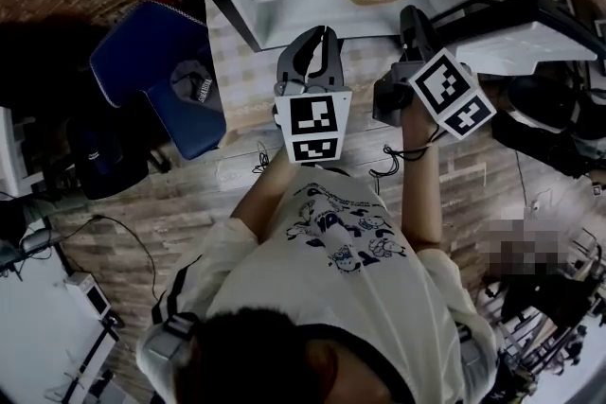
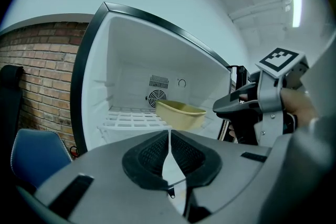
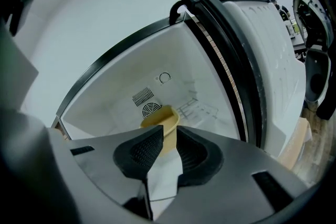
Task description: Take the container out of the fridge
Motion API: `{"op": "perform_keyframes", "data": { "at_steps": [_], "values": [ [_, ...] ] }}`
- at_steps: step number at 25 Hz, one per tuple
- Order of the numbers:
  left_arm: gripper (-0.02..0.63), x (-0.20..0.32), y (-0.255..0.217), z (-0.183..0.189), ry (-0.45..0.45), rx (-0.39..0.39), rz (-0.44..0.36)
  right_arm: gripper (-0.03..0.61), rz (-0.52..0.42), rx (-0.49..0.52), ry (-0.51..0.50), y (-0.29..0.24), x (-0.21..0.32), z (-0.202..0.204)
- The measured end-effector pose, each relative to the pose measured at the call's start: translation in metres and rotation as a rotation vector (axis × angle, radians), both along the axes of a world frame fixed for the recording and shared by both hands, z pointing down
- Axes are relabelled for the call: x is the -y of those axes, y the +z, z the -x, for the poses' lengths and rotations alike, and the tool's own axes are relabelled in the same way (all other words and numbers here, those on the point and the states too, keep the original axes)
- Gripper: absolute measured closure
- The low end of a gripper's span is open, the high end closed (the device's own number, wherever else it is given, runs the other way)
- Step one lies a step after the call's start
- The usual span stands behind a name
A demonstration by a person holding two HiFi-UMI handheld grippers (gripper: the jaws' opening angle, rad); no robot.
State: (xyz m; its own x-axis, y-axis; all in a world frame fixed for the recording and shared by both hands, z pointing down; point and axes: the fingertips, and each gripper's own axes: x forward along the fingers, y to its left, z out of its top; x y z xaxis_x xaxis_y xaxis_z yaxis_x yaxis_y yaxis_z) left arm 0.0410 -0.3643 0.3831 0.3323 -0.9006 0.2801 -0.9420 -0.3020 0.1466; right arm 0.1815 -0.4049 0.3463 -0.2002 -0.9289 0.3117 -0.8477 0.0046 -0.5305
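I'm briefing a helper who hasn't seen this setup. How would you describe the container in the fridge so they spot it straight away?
Look into the open white fridge with the dark frame. At the right end of its white slatted shelf, just right of the round fan vent, is the container. It is a shallow, pale yellow open tub, the only coloured thing inside.

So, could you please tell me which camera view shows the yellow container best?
The left gripper view: the yellow container stands unobstructed inside the open fridge, seen side-on. The head view shows only its inside from above; in the right gripper view, the right gripper hides its lower part.
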Motion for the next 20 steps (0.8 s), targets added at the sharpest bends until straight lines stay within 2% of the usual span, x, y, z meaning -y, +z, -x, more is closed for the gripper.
{"op": "perform_keyframes", "data": {
  "at_steps": [2,8,20],
  "values": [
    [0.595,0.003,0.001,-0.002,0.007,0.002,0.003,0.48,0.008,0.02,0.001,0.0,0.006,0.0],
    [0.595,0.014,0.002,-0.009,0.024,0.006,0.005,0.453,0.021,0.039,0.027,-0.001,0.025,-0.003],
    [0.595,0.031,0.005,-0.014,0.03,0.014,0.014,0.443,0.082,0.013,0.05,0.003,0.053,-0.011]
  ]
}}
